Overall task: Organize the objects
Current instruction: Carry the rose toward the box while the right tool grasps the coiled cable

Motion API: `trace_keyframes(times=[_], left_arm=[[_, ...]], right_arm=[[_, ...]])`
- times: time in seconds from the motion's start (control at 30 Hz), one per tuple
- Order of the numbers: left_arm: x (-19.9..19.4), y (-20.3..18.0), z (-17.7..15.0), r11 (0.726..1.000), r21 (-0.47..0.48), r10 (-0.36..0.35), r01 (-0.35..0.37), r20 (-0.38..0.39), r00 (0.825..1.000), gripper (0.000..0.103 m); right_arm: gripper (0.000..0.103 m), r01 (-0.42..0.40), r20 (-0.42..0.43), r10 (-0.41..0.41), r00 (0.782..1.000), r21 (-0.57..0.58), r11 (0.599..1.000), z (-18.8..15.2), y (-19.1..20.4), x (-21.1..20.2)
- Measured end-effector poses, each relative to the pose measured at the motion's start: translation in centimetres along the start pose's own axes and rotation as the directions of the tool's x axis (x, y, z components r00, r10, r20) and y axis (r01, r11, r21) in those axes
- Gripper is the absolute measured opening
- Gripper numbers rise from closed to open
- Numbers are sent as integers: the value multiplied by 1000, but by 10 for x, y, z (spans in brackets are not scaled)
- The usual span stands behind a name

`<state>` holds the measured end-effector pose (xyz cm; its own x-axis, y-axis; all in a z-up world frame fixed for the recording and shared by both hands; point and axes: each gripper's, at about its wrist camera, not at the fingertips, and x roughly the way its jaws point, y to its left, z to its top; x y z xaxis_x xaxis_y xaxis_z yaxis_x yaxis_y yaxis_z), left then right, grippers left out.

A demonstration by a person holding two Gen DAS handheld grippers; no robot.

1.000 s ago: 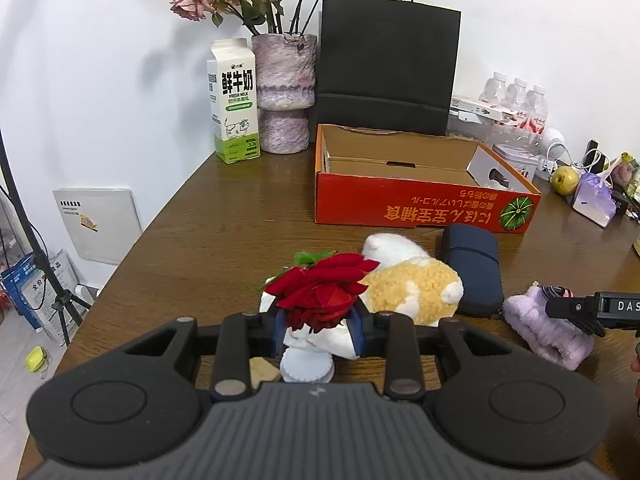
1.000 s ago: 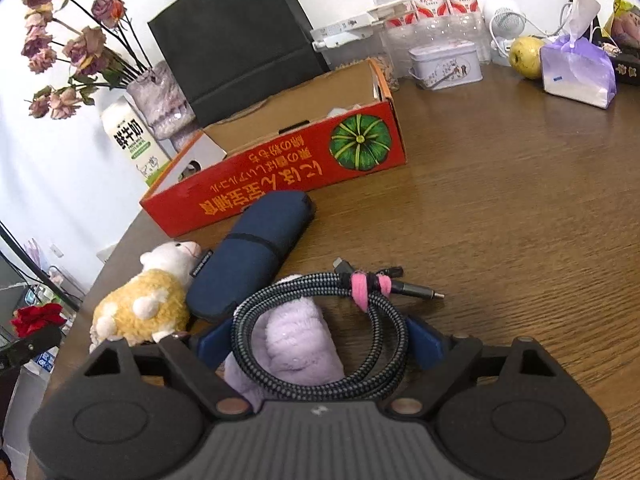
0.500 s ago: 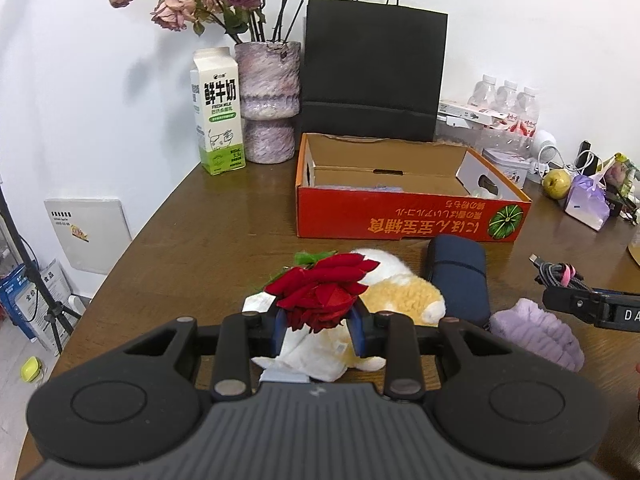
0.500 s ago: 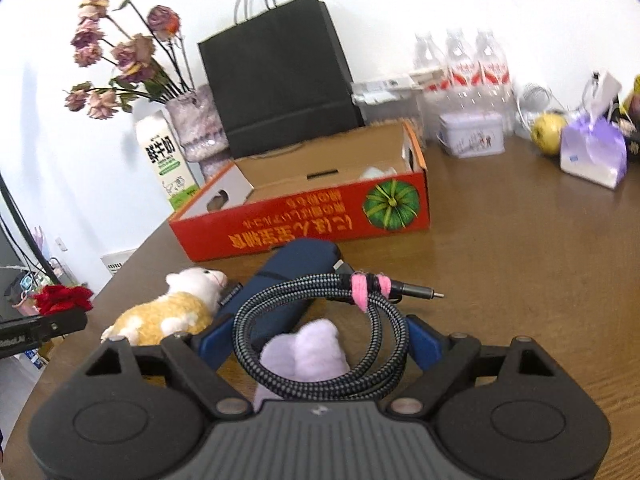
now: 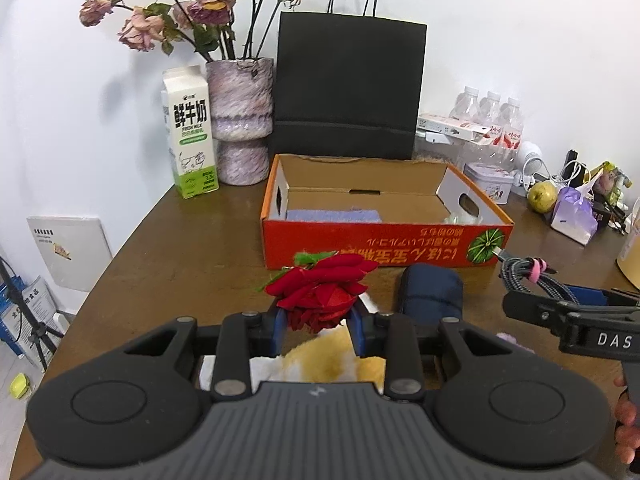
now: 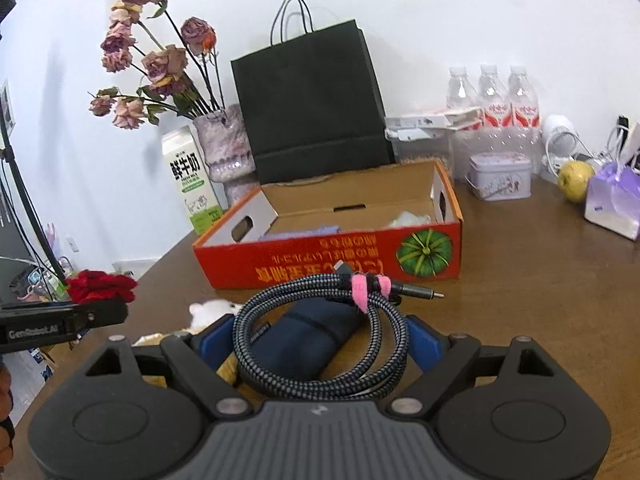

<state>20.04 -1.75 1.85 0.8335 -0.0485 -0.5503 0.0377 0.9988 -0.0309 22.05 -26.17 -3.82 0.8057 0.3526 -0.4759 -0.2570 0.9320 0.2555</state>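
Left tool (image 5: 319,322) pinches soft red fabric rose (image 5: 320,288); right tool (image 6: 320,342) clamps stiff braided grey cable coil (image 6: 320,340). Both probably light; orange cardboard box (image 6: 328,264) ahead.

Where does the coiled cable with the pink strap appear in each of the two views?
Left wrist view: coiled cable at the right edge, held by the right gripper.
Right wrist view: bottom centre, between that gripper's fingers.
Shared landmark: the red cardboard box.
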Motion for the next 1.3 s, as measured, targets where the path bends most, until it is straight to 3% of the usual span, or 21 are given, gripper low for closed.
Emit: trace_keyframes(times=[1.3], left_arm=[[90,-13,78,998,-63,3,-2,7,1000,31]], right_arm=[[88,-110,167,110,980,-8,994,85,-4,55]])
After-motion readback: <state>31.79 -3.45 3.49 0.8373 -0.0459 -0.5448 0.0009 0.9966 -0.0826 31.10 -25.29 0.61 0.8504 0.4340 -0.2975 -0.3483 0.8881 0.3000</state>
